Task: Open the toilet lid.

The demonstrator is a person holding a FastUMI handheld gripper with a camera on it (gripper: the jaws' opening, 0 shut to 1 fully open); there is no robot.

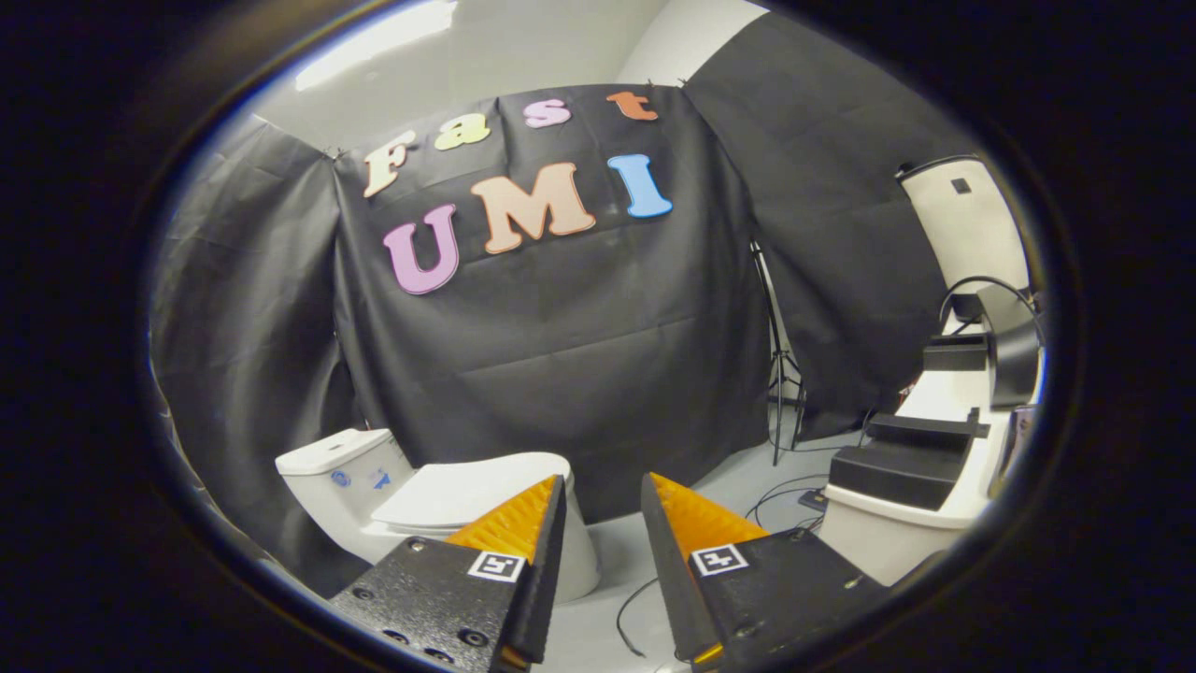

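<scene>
A white toilet (pixel 374 505) stands on the floor against the black cloth wall, beyond and to the left of my fingers. Its lid (pixel 462 491) lies flat and closed over the seat, and the tank (pixel 341 467) sits behind it at the left. My gripper (pixel 603 491) is open, with nothing between its fingers. The left finger (pixel 519 523) overlaps the front part of the bowl in the picture, but the toilet is still some way off.
A white table (pixel 920 505) at the right carries black devices and cables. A thin tripod stand (pixel 775 374) rises by the cloth wall. Loose cables (pixel 645 608) trail across the pale floor ahead of the fingers.
</scene>
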